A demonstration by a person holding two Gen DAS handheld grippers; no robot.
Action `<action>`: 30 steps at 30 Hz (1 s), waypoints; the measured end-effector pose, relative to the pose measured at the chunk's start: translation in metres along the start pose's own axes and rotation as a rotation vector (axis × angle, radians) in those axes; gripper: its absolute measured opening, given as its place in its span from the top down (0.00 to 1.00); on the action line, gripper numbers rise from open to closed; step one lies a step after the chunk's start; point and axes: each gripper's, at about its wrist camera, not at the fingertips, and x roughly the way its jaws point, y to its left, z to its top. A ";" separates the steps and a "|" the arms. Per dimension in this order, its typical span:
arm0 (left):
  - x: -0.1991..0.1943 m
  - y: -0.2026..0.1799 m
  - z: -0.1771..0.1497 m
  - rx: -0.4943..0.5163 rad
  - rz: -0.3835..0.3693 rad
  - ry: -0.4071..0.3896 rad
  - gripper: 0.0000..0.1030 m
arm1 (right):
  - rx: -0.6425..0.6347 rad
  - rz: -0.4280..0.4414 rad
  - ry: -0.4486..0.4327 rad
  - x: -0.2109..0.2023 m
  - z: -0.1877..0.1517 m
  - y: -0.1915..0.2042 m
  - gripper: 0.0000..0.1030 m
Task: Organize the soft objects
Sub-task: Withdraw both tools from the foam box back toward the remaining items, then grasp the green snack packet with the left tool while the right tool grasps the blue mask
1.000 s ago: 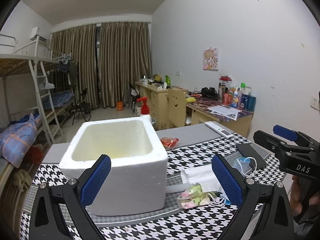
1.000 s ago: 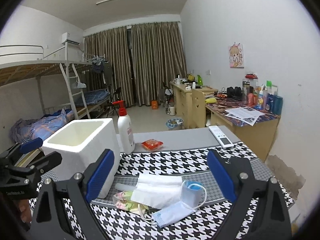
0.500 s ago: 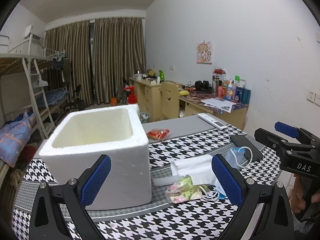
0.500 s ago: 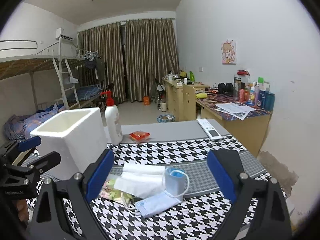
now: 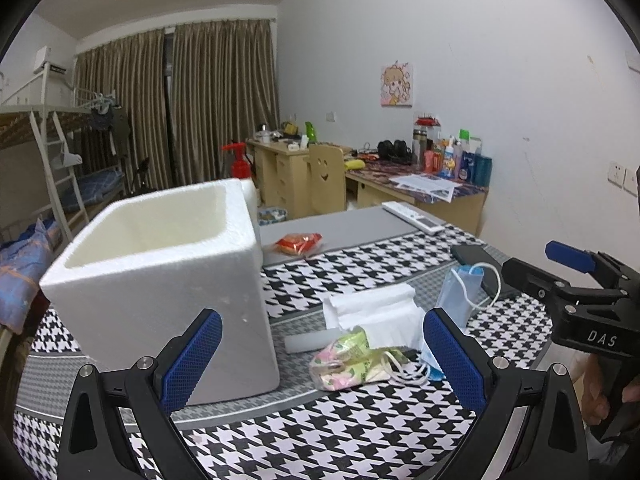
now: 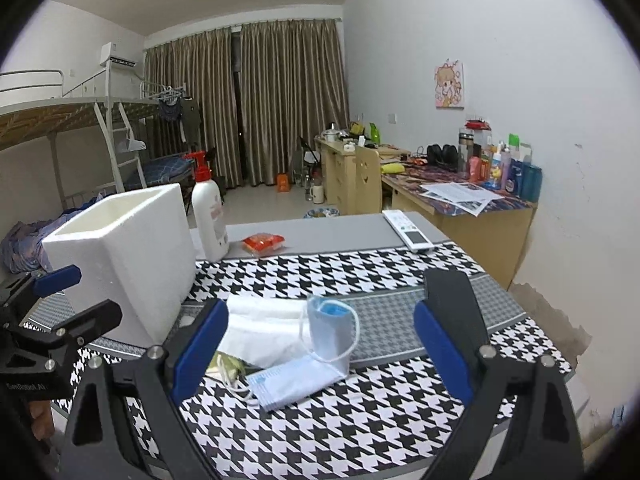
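The bench (image 6: pixel 400 432), covered in houndstooth cloth, carries everything. A white foam box (image 5: pixel 160 280) stands open-topped just ahead of the left gripper's (image 5: pixel 322 354) left finger; that gripper's fingers (image 5: pixel 196 354) are spread wide with nothing between them. The right gripper (image 6: pixel 320 348) is likewise spread wide and empty above the bench. Between and just beyond its fingers lies the pile of soft things: a white folded cloth (image 6: pixel 264 332), a blue face mask (image 6: pixel 296 382) with a second mask (image 6: pixel 330 332) standing curled beside it, and a floral packet (image 5: pixel 348 362) near the left gripper's right finger.
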 end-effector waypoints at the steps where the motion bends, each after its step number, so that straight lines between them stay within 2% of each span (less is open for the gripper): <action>1: 0.002 -0.001 -0.001 0.001 -0.004 0.006 0.02 | -0.002 0.001 0.004 0.001 -0.001 -0.001 0.07; 7: 0.010 -0.003 -0.006 0.001 -0.011 0.035 0.02 | 0.036 0.014 0.032 0.007 -0.005 -0.008 0.07; 14: 0.024 -0.007 -0.013 0.001 -0.036 0.085 0.02 | 0.011 0.004 0.065 0.014 -0.014 -0.007 0.07; 19: 0.038 -0.008 -0.020 0.003 -0.045 0.129 0.09 | 0.003 0.002 0.099 0.023 -0.022 -0.007 0.07; 30: 0.060 -0.015 -0.027 0.010 -0.056 0.190 0.16 | 0.019 0.002 0.152 0.043 -0.031 -0.015 0.07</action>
